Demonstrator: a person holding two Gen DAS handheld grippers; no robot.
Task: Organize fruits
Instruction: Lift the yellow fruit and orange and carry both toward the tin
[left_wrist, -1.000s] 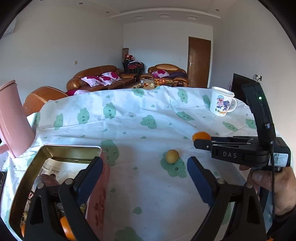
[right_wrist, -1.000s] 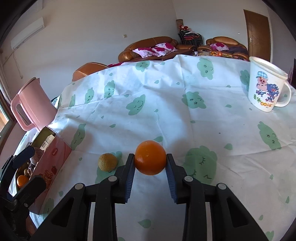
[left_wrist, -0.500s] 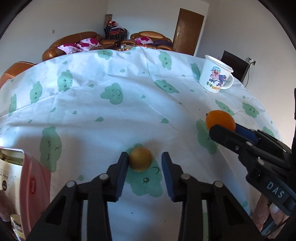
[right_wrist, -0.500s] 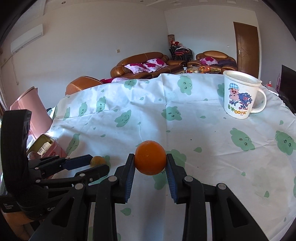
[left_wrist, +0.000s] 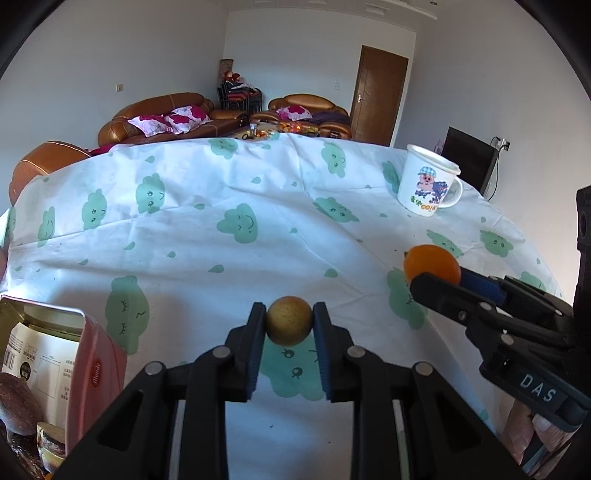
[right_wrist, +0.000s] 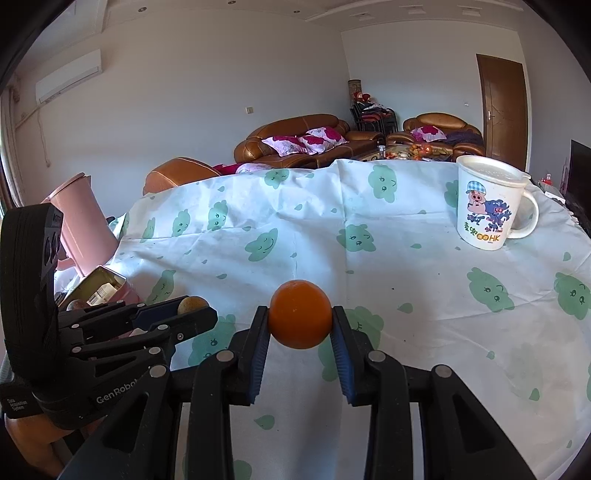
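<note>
A: What is the left gripper (left_wrist: 289, 320) doing?

B: It is squeezing a small brown fruit (left_wrist: 289, 319). Both blue pads are pressing on its sides. In the right wrist view the same fruit (right_wrist: 192, 305) is peeking out at the tip of the left gripper (right_wrist: 186, 312).

A: Is the fruit sitting on the table (left_wrist: 207, 258)?

B: I cannot tell if it is touching the cloth or is a bit above it. It is showing right over a green cloud on the cloth.

A: And the right gripper (right_wrist: 300, 320)?

B: It is holding an orange (right_wrist: 300, 319) tight between its two pads. It is closed only as far as the orange lets it. From the left wrist view the orange (left_wrist: 431, 263) is sticking out past the right gripper (left_wrist: 437, 278), off to the right of the brown fruit.

A: Where is the orange?

B: It is sitting in the gripper with the table (right_wrist: 406, 266) behind it. I cannot tell if it is touching the cloth.

A: What else is there?

B: A pink tin (left_wrist: 92, 365) is standing at the left, near the table edge, with a white packet inside. A pink jug (right_wrist: 83, 225) is standing behind the tin (right_wrist: 110, 284). A white mug (right_wrist: 487, 203) with a pig on it is standing far off on the right side.
</note>
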